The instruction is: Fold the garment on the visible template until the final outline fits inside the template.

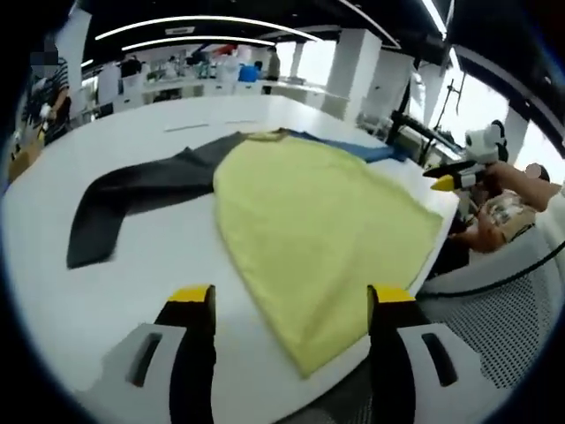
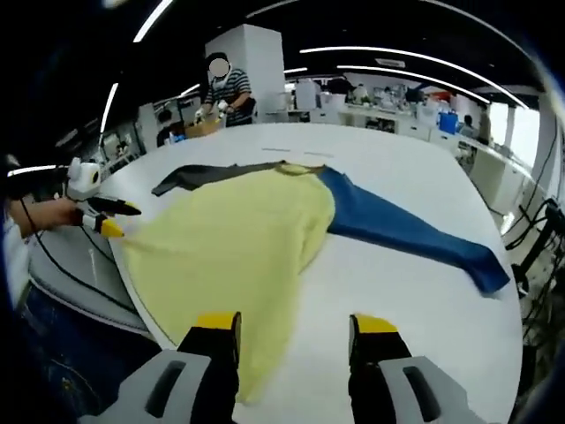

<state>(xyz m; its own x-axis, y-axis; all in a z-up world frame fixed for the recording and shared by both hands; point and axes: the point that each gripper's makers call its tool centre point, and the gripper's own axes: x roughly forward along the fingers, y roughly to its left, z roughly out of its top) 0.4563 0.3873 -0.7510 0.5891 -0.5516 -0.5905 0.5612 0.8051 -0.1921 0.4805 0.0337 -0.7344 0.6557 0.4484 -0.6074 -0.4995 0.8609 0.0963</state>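
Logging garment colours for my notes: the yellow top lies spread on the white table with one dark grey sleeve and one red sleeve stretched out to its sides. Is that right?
Not quite. The second sleeve is blue, not red; the right gripper view shows it clearly. The rest holds: the yellow top lies spread on the white table, with the dark grey sleeve stretched out on its other side.

Left gripper (image 1: 291, 311) and right gripper (image 2: 293, 336): black jaws, yellow tips, pale grey bodies.

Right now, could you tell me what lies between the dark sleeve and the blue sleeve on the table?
The garment's yellow body lies between the dark sleeve and the blue sleeve, spread on the white table, as the right gripper view shows.
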